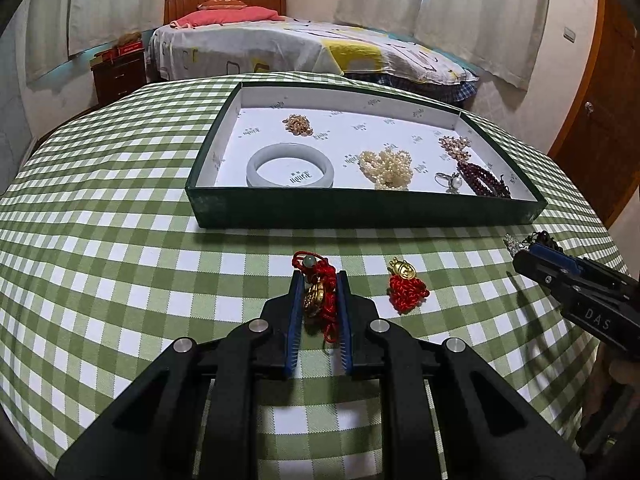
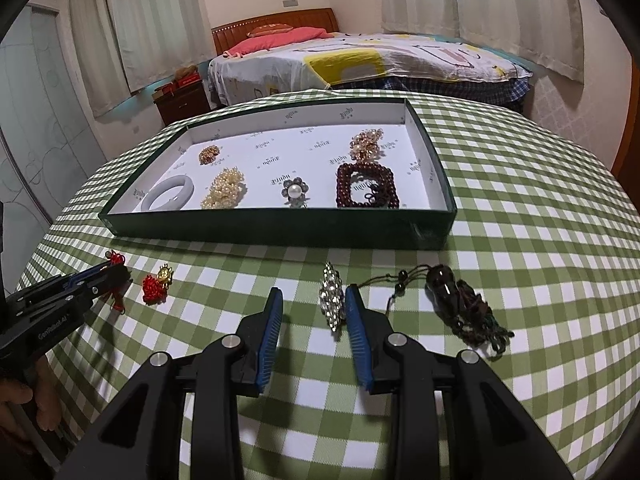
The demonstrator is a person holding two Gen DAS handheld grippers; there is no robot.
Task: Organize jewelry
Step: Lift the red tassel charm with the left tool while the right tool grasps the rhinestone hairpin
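Observation:
A green tray (image 1: 360,212) (image 2: 280,228) on the checked table holds a jade bangle (image 1: 290,164), pearl strands (image 1: 386,168), a pearl ring (image 2: 295,191), dark red beads (image 2: 366,186) and gold pieces. My left gripper (image 1: 319,280) is open, its jaws on either side of a red cord charm with a gold pendant (image 1: 318,294) on the cloth. A second red and gold charm (image 1: 405,282) (image 2: 157,285) lies to its right. My right gripper (image 2: 313,297) is open, with a rhinestone brooch (image 2: 332,299) lying just inside its right finger. A dark gourd pendant with cord (image 2: 454,300) lies further right.
The table has a green and white checked cloth (image 1: 120,240). A bed (image 1: 300,48) and a wooden nightstand (image 1: 120,74) stand behind it. Curtains cover the walls. A wooden door (image 1: 600,120) is at the right.

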